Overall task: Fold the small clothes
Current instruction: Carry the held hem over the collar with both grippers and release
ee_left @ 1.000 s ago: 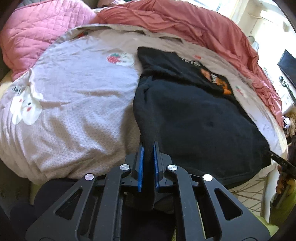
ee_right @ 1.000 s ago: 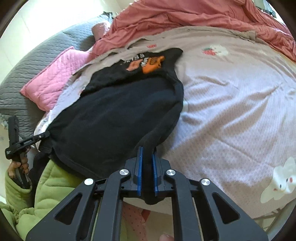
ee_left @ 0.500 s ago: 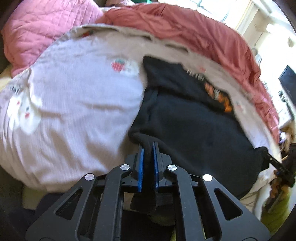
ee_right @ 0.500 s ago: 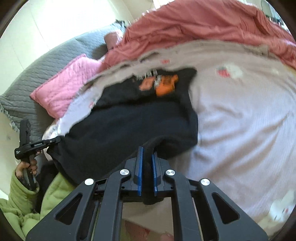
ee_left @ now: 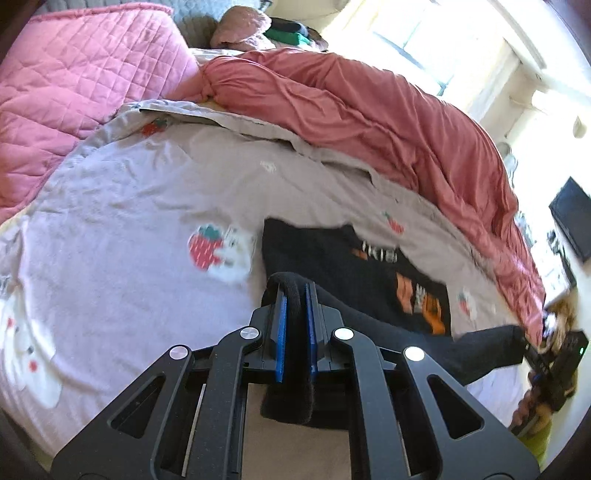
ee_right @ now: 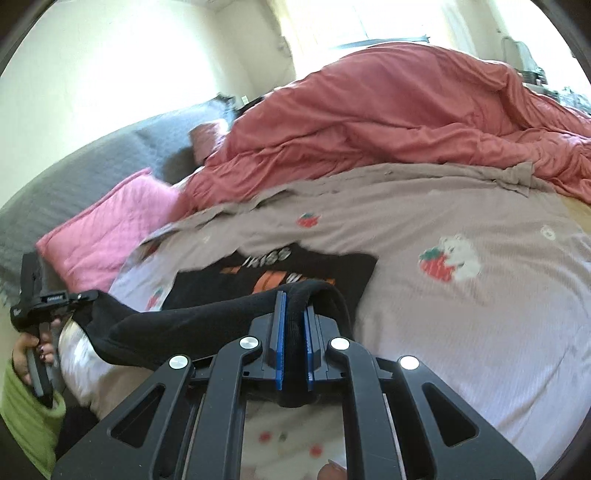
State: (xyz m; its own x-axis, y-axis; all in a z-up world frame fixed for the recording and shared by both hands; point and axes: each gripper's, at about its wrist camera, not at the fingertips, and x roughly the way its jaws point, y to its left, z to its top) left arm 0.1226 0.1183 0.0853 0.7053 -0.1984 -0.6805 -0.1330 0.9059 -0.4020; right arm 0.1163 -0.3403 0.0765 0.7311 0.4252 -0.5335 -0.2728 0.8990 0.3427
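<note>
Firstly, left wrist view: left hand-held gripper (ee_left: 294, 295), blue pads pinching a hem corner of the black garment (ee_left: 343, 258); printed end flat on the strawberry-print bed sheet (ee_left: 129, 229), near edge raised. Red duvet (ee_left: 369, 110) behind, pink quilted pillow (ee_left: 74, 74) far left.

Next, right wrist view: right hand-held gripper (ee_right: 294, 306), pinching the opposite hem corner of the black garment (ee_right: 207, 317); hem stretched across to the left hand-held gripper.

A bed (ee_left: 110, 221) under a strawberry-print sheet carried a heaped red duvet (ee_left: 369, 122) and pink quilt (ee_left: 74, 81), below a bright window (ee_right: 369, 22) and cream wall (ee_right: 129, 66).
</note>
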